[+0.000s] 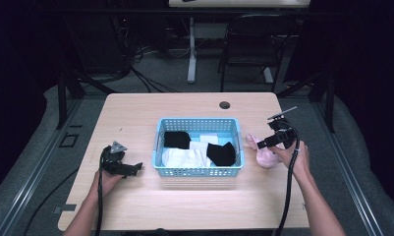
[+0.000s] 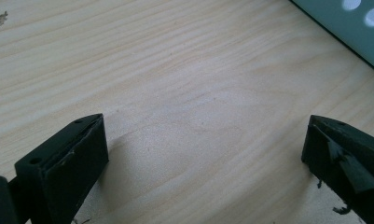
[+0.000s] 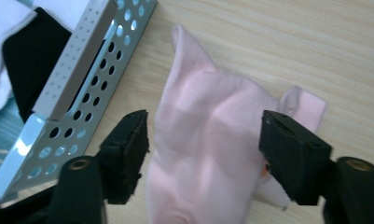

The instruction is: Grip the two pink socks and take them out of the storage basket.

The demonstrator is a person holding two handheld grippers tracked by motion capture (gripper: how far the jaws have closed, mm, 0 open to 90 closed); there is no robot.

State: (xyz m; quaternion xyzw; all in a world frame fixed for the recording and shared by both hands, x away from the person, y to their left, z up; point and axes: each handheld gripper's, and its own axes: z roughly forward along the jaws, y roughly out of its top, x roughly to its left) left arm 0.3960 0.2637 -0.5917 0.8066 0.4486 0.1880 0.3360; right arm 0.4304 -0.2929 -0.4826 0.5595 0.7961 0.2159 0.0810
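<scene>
A wooden tabletop [image 1: 135, 113] carries a blue perforated basket [image 1: 198, 171] at its middle, holding black socks [image 1: 220, 154] and white socks [image 1: 184, 158]. Just right of the basket lies a pink sock [image 3: 208, 140]. The right claw [image 3: 204, 149] hangs spread over that sock, one jaw on either side. The left claw [image 2: 203, 149] rests spread above bare wood left of the basket; its own view catches a basket corner far right.

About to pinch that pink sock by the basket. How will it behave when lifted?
Probably floppy: the pink sock lies crumpled in soft folds between the right gripper's open jaws, so it should droop. Likely light. It may drag against the basket close beside it.
</scene>
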